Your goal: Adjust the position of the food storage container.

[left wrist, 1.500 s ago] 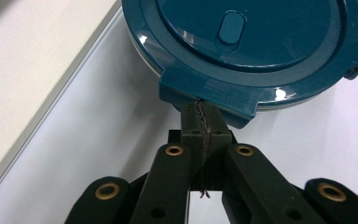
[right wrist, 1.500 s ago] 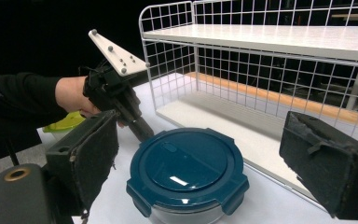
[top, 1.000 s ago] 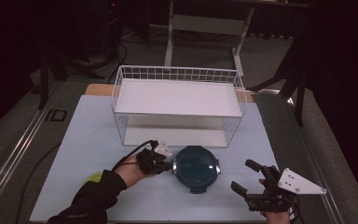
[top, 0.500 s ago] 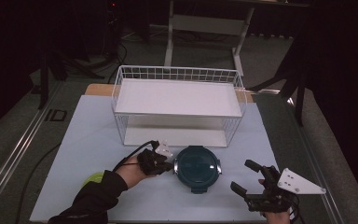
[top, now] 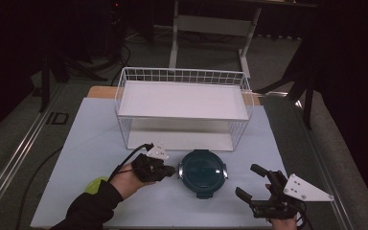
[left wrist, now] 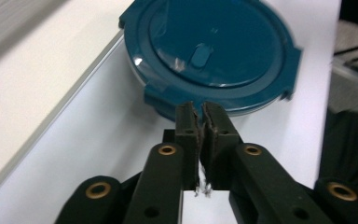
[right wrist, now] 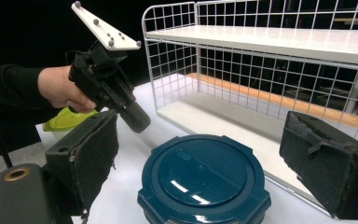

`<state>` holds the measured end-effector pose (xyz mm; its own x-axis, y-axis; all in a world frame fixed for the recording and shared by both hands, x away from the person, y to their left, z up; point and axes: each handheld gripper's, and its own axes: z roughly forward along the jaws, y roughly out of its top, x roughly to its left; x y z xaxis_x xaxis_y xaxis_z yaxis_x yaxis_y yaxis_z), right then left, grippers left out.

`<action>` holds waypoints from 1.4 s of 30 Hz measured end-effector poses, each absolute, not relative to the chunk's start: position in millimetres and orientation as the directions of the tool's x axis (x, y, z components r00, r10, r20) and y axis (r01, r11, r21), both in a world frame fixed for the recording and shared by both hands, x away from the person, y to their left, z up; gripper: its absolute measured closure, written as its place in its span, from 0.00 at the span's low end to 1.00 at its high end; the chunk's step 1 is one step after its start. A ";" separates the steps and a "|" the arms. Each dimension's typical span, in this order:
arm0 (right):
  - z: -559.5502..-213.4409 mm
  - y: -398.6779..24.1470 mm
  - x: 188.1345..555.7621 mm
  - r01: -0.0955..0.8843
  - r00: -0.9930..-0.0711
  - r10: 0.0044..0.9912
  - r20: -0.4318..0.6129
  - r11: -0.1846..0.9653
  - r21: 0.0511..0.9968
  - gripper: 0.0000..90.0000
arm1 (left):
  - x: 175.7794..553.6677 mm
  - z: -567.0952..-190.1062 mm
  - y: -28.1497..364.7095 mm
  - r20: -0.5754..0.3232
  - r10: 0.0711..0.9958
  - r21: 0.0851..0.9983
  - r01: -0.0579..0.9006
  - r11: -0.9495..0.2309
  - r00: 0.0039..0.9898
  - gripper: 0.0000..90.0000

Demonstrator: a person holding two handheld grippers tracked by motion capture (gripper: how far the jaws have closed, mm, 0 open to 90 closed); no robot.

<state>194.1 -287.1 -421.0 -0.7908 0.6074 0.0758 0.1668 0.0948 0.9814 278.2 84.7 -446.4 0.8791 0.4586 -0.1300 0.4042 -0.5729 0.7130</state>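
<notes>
Round dark-teal plastic lidded container sits mid-desk at 6 o'clock of the white wire shelf rack; left claw nearly shut, empty, should reopen to grip its rim tab; right claw wide.

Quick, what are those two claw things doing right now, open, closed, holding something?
Left gripper: jaws almost together, just starting to open, holding nothing, beside the blue lidded container.
Right gripper: wide open, empty.

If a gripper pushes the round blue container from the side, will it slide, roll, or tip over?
The blue container sits low, wide and flat on the table, so it would probably slide rather than tip or roll. Its glossy lid looks stiff and perhaps slippery; the side tabs may offer the fingers a better hold.
</notes>
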 end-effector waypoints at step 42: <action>-413.8 -271.6 200.2 0.179 -0.772 0.634 0.033 0.167 0.970 0.16 | 294.7 -469.3 68.7 -0.441 0.576 0.704 0.663 -0.254 0.688 0.01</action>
<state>200.2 -271.6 -413.8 -0.7723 0.6344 0.0329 0.1787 0.1672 0.9696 294.7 68.7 -469.3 0.6884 0.5761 -0.4406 0.6631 -0.2538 0.7042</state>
